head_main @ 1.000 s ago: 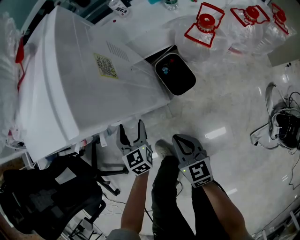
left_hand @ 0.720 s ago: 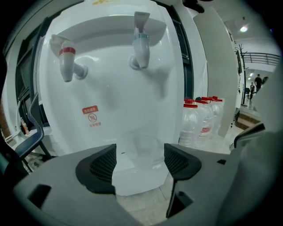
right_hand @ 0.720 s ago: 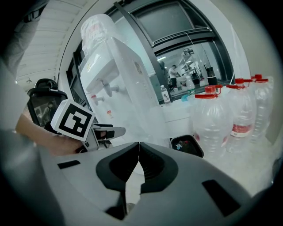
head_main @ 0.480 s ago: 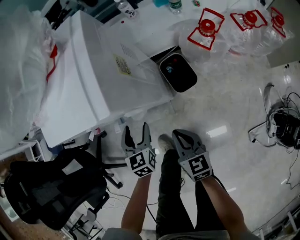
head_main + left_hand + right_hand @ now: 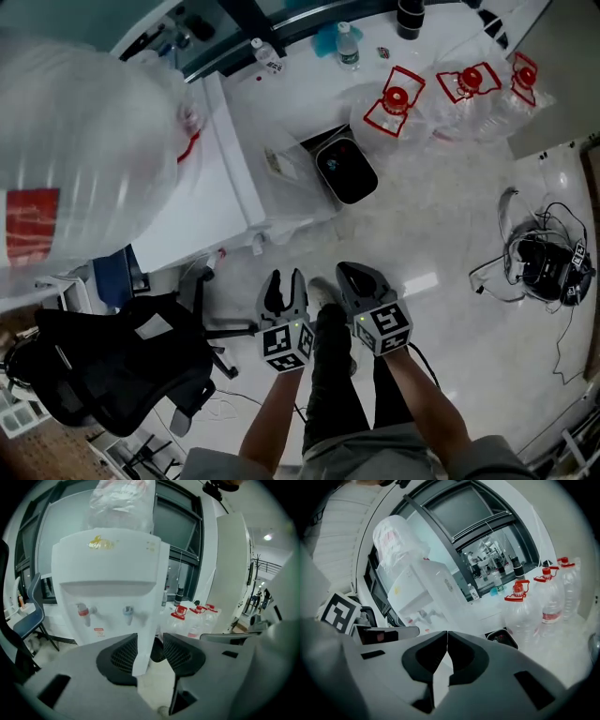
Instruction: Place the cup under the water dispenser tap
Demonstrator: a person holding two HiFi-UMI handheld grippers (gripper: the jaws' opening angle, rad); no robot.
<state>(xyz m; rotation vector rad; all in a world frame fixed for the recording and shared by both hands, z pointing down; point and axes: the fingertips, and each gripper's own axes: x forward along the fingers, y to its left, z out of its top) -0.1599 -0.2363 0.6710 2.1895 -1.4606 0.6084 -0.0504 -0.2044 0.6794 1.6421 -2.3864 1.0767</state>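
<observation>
Raising left gripper (image 5: 285,278) and right gripper (image 5: 345,272) before white plastic water dispenser (image 5: 108,564); left just narrowing to half-spread, empty; right pressed together, empty. No cup gripped yet.

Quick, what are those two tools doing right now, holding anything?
Left tool: open, empty, jaws have just been closing partway.
Right tool: closed, empty.

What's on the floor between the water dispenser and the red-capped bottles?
A black bin, close beside the water dispenser and short of the red-capped bottles; the head view shows it best.
</observation>
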